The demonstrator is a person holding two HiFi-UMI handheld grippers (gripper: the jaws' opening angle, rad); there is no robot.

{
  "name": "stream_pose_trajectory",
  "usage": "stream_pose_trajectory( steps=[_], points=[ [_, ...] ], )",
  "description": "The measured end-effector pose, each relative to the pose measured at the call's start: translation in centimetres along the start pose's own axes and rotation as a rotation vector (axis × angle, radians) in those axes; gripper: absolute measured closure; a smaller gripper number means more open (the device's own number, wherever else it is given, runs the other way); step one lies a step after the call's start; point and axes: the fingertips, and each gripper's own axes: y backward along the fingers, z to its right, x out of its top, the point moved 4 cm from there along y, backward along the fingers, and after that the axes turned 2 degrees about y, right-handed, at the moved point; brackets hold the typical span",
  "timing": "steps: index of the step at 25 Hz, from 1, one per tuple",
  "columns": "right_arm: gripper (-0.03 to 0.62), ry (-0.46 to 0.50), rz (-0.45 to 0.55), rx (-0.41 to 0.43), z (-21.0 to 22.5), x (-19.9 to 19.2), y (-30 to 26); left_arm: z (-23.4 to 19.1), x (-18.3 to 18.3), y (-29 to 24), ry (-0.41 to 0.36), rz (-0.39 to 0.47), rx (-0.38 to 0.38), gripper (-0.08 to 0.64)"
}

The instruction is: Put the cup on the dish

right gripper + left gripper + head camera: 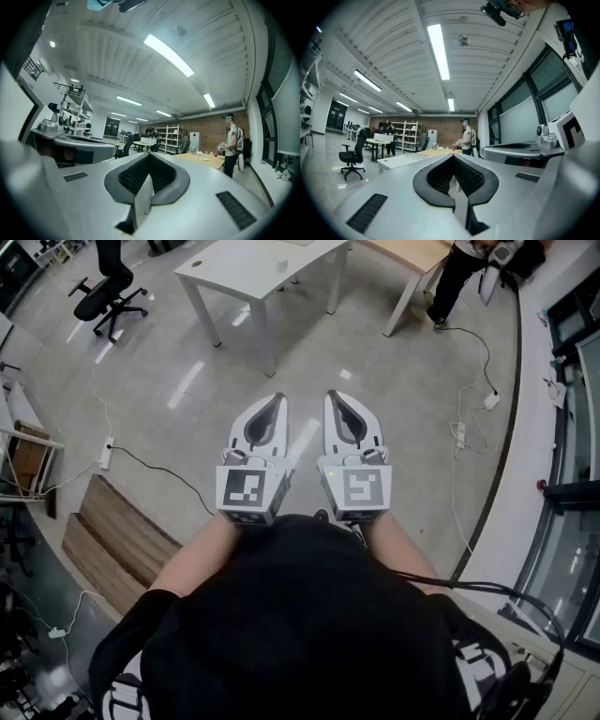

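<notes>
Head view: left gripper [275, 404], right gripper [336, 401] held level, jaws closed, nothing held. Task not begun; desk [234, 277] to be approached, cup located.

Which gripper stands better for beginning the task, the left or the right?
Right, but only slightly. The white left gripper and white right gripper are side by side, both shut and empty; the light wooden table stands far ahead, toward the right gripper's side.

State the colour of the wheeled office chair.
The office chair is black, clearest in the head view.
</notes>
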Motion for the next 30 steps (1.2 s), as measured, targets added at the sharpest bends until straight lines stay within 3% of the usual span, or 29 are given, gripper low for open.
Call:
stream_pose_trajectory(
  steps=[9, 22, 30],
  points=[
    [0.58, 0.018, -0.002, -0.004, -1.8, 0.5, -0.3, -1.6, 0.0, 1.2, 0.025, 0.0, -0.002, 0.557],
    [0.58, -0.068, 0.023, -0.032, -7.8, 1.4, -1.5, -7.9, -0.1, 5.9, 0.038, 0.01, -0.005, 0.557],
    [0.579, -0.067, -0.026, -0.057, -11.1, 0.5, -2.2, -11.6, -1.0, 7.9, 0.082, -0.011, 0.024, 0.557]
  ],
)
